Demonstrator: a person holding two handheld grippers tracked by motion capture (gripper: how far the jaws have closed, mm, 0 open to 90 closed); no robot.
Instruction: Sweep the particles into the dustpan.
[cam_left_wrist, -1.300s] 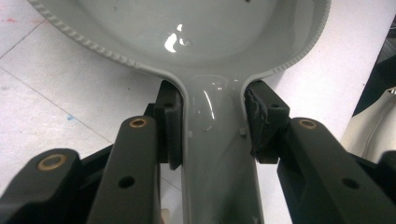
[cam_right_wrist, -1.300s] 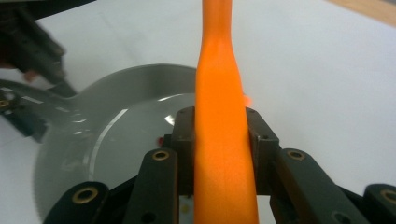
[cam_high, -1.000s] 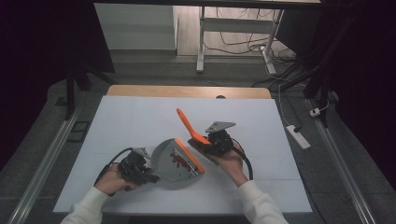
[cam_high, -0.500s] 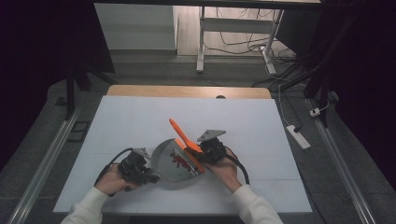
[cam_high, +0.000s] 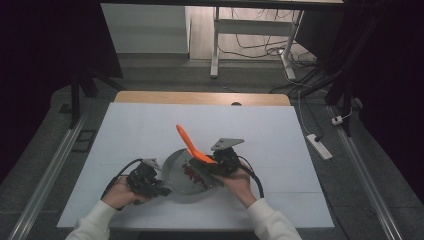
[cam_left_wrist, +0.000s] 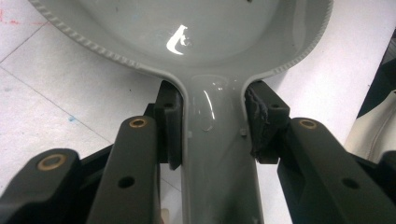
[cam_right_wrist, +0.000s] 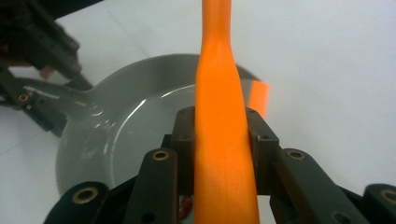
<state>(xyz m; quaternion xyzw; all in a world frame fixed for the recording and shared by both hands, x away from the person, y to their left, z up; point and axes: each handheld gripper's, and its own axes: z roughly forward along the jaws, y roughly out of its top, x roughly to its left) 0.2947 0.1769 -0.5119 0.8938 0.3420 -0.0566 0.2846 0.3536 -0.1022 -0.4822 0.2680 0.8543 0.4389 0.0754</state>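
A grey pan (cam_high: 175, 167) lies on the white table (cam_high: 280, 145) near its front edge. My left gripper (cam_high: 159, 189) is shut on the pan's handle (cam_left_wrist: 212, 154), and its pads (cam_left_wrist: 170, 123) press on both sides of the handle just behind the bowl (cam_left_wrist: 210, 28). From the right, over the pan's right side, my right gripper (cam_high: 201, 169) is shut on an orange utensil handle (cam_high: 186, 141). That handle slants up and to the far left. In the right gripper view the orange handle (cam_right_wrist: 217, 79) runs between the pads (cam_right_wrist: 184, 135), with the pan (cam_right_wrist: 135, 126) beneath it.
The white sheet covers most of the table, with a wooden strip (cam_high: 200, 98) at its far edge. A white power strip (cam_high: 318, 146) lies on the floor to the right. Desk legs and cables (cam_high: 260, 45) stand beyond the table.
My right gripper has moved left and toward the person with the orange utensil, from beside the pan to over its right side. The left gripper and the pan have stayed put.
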